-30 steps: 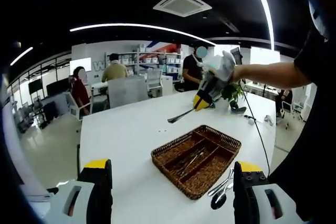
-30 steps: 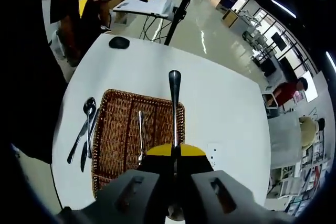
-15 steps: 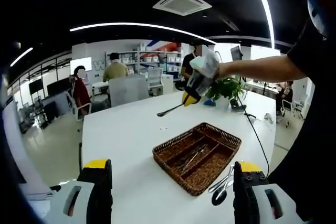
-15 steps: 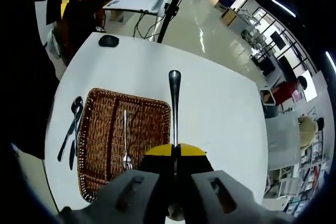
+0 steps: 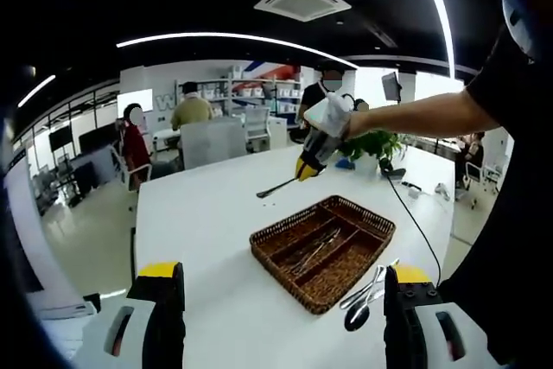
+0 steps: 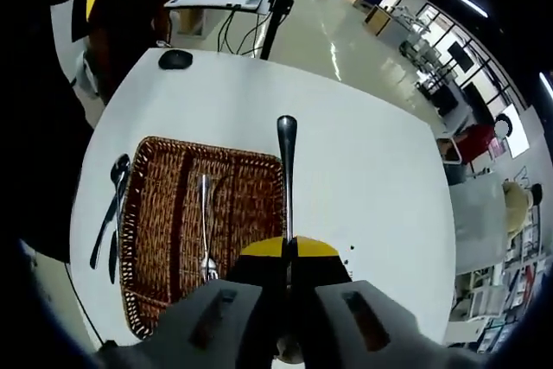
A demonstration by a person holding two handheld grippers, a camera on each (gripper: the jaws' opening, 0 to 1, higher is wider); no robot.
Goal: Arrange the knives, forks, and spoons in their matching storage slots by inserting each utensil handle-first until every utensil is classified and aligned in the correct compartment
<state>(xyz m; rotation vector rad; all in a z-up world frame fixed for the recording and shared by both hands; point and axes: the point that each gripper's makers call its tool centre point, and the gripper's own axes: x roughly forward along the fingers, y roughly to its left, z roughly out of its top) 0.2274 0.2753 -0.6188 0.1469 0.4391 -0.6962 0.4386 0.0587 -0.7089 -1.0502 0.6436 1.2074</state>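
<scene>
In the left gripper view, the left gripper (image 5: 281, 321) hangs above the near edge of the white surface (image 5: 199, 222) with its fingers (image 5: 160, 308) spread wide and nothing between them. A wicker tray (image 5: 323, 248) with lengthwise compartments sits on the surface ahead, with cutlery lying in one of its slots. Just beside the tray's near right corner, loose utensils (image 5: 367, 295) lie on the surface. Beyond the tray, the right gripper (image 5: 304, 168) is held in the air, a metal utensil (image 5: 276, 187) sticking out from it.

In the right gripper view, the right gripper (image 6: 288, 252) has its fingers (image 6: 263, 252) closed on the utensil (image 6: 286, 170), whose handle end points forward over the tray's (image 6: 147, 239) right edge. A fork (image 6: 206, 226) lies in the tray's middle slot. The loose utensils (image 6: 111, 209) lie left of the tray.
</scene>
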